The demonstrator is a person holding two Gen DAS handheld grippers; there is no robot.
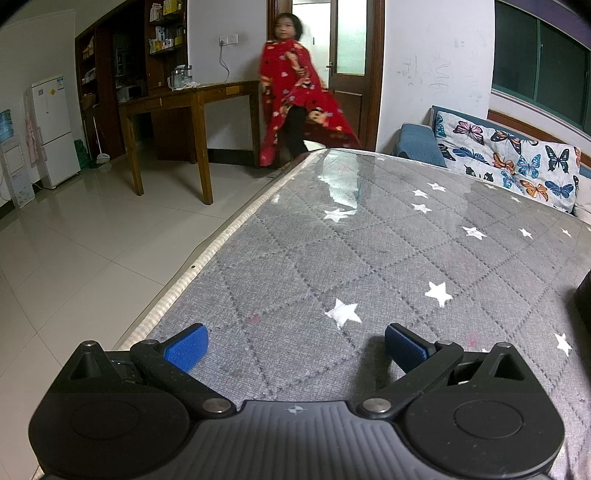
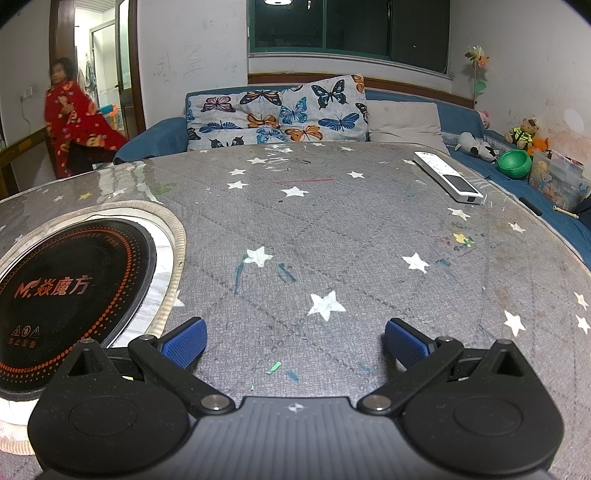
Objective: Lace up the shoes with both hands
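The table (image 2: 332,229) filled the foreground of both wrist views; a round cooktop (image 2: 70,291) sat set into its top at the left in the right wrist view; a remote (image 2: 447,177) lay on the table toward its far right edge; behind the table stood a sofa (image 2: 406,110) under a window (image 2: 347,26); toys (image 2: 517,147) lay on the sofa's right end; left of the sofa, before a doorway (image 1: 347,48), stood a person (image 1: 291,99); a desk (image 1: 184,110) stood left of the person, a fridge (image 1: 51,129) farther left.

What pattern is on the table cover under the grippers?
Grey quilted table cover with scattered white stars, clearest in the right wrist view.
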